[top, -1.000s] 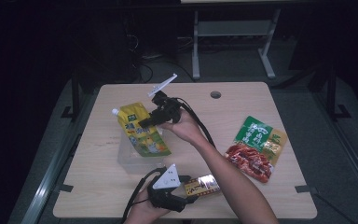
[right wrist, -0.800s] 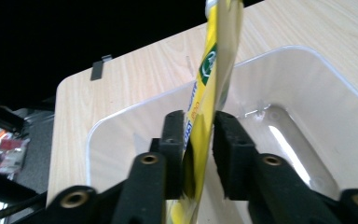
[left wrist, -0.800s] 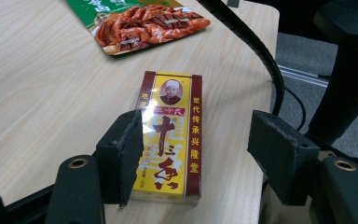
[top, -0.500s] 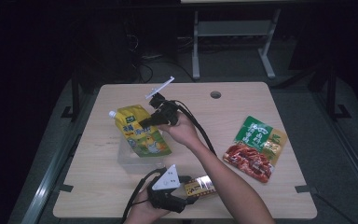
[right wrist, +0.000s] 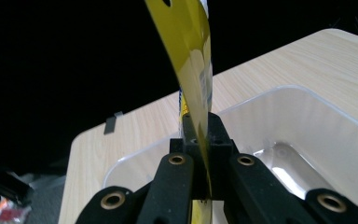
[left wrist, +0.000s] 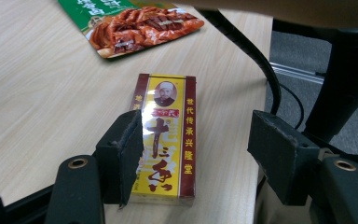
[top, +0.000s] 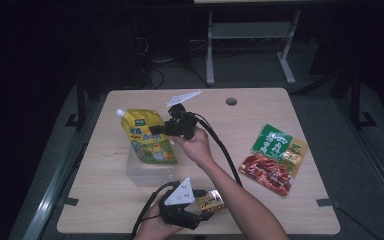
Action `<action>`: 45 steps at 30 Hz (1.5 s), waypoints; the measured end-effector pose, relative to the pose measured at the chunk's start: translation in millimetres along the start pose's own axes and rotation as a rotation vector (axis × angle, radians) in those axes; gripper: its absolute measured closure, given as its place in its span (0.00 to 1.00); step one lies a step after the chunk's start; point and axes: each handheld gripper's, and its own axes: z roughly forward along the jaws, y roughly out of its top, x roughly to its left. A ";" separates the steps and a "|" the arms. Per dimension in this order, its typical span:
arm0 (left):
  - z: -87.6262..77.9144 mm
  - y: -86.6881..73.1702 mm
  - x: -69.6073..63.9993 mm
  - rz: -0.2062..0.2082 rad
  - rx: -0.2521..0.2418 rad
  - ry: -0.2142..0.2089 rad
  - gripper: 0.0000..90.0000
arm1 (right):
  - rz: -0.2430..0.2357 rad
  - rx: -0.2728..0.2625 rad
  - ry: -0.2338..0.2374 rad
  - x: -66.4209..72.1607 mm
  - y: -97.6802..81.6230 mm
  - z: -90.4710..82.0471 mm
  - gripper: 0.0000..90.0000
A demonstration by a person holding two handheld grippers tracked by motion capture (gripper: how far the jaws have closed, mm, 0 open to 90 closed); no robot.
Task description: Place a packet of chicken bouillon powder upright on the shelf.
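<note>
Left of frame centre, the right claw [top: 156,129], clamped on the upright yellow pouch [top: 147,137], holds it directly over the clear bin [top: 147,170] below.

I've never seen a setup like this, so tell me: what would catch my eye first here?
Probably the bright yellow spout pouch, pinched in the right claw and held upright above a clear plastic tub at the table's middle. Next, the red and green snack packet lying flat at the right. Near the front edge, the left claw stands open around a small yellow and red box.
</note>
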 end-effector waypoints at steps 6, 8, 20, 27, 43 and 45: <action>0.7 -0.4 -0.6 -0.005 0.005 -0.003 0.39 | 0.023 -0.036 -0.014 -1.5 -11.0 4.2 1.00; 1.2 -0.6 -0.5 -0.004 0.008 -0.002 0.39 | 0.032 -0.050 -0.016 -2.1 -13.3 3.6 1.00; -0.5 -1.9 1.9 -0.014 0.002 0.008 0.39 | 0.031 -0.057 -0.047 -5.9 -32.2 6.8 0.99; -1.0 -2.5 3.6 -0.013 0.013 0.022 0.38 | 0.027 -0.025 -0.035 -7.7 -35.9 3.2 0.98; -0.5 -3.8 4.4 -0.012 0.028 0.031 0.37 | 0.067 -0.005 -0.052 -9.6 -47.5 -0.9 0.98; -0.7 -4.0 4.5 -0.013 0.028 0.032 0.37 | 0.074 -0.007 -0.066 -9.4 -47.8 -1.1 0.98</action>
